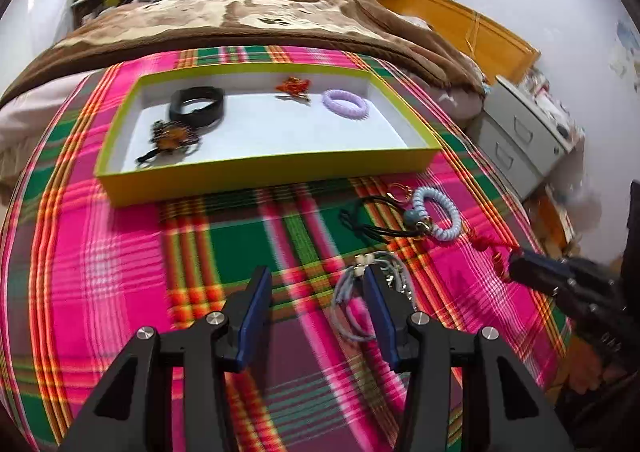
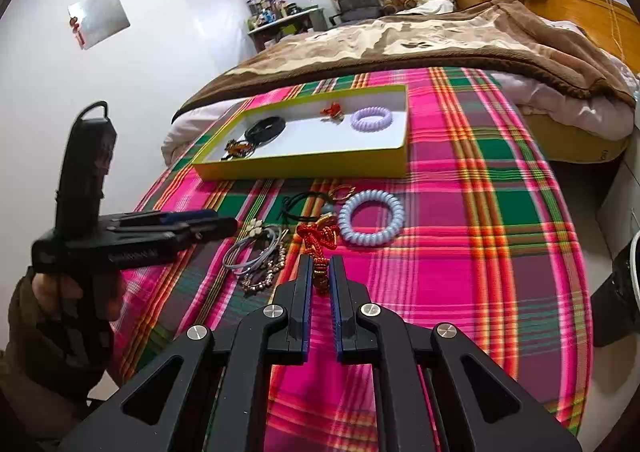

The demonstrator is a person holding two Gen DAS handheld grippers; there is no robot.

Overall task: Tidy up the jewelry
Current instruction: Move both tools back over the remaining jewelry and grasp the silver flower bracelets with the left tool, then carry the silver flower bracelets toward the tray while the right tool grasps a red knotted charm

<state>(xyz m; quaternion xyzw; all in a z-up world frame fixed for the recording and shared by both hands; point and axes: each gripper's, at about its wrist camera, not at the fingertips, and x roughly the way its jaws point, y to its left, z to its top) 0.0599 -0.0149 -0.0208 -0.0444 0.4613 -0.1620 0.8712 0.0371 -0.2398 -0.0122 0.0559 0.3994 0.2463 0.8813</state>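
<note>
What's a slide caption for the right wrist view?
Right gripper shut on red knotted cord ornament, yellow-green tray beyond on plaid cloth.

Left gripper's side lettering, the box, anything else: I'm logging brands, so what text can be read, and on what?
None can be read.
Left gripper: pale lettering on its side, too blurred.
Yellow box: no print visible.
Wall sheet: red mark, unreadable.

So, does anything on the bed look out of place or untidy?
Yes. Several pieces still lie loose on the plaid cloth outside the yellow box: a blue coil bracelet, black cords and a tangled pile of thin bands. The right gripper is shut on a red ornament.
</note>
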